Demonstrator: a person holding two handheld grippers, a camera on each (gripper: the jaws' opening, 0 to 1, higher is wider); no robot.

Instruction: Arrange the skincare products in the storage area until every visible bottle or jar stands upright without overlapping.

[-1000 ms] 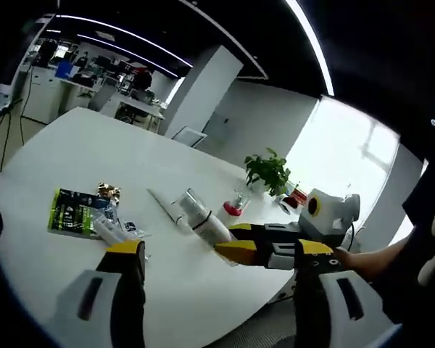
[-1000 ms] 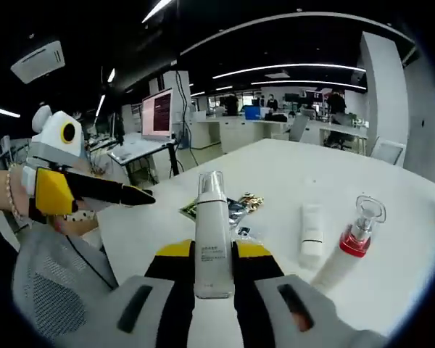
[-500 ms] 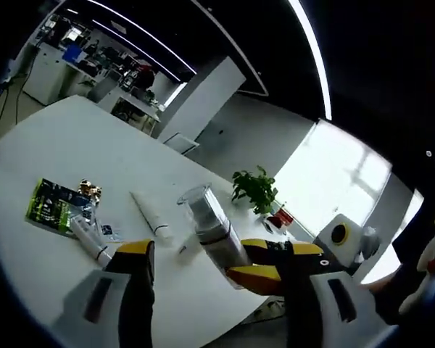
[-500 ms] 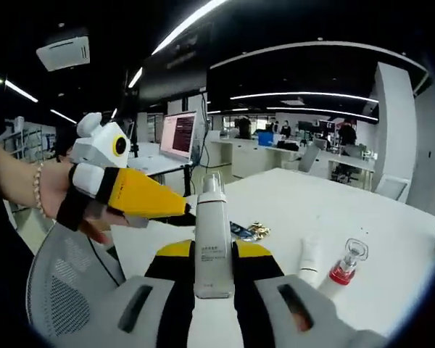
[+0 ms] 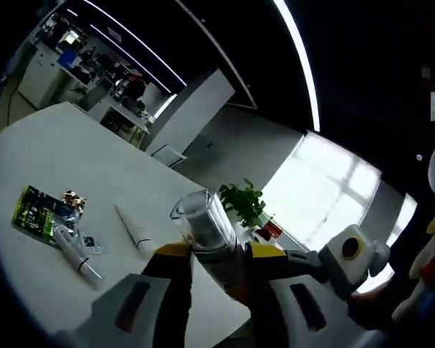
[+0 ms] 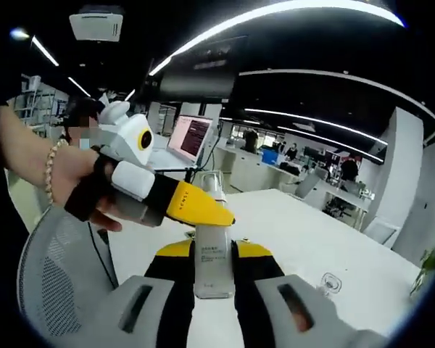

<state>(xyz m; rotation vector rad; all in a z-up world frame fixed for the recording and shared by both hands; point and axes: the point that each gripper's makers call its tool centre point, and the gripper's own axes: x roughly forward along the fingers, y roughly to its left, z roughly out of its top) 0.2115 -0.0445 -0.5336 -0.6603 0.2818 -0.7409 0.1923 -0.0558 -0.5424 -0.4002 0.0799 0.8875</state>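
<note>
White table (image 5: 72, 156): a tube (image 5: 133, 230) and other items lie flat. White bottle (image 6: 212, 250): I hold it clamped in my right gripper (image 6: 212, 268), lifted above the table. My left gripper (image 5: 216, 264) closes on its clear cap end. Step: mid-air handover; next, set it upright.

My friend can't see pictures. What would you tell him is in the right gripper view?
The right hand-held gripper holds a tall white pump bottle upright between its yellow-tipped jaws. The left hand-held gripper, held in a person's hand, reaches across with its yellow tip at the bottle's top. Behind them lie a round white table and an office with desks.
</note>
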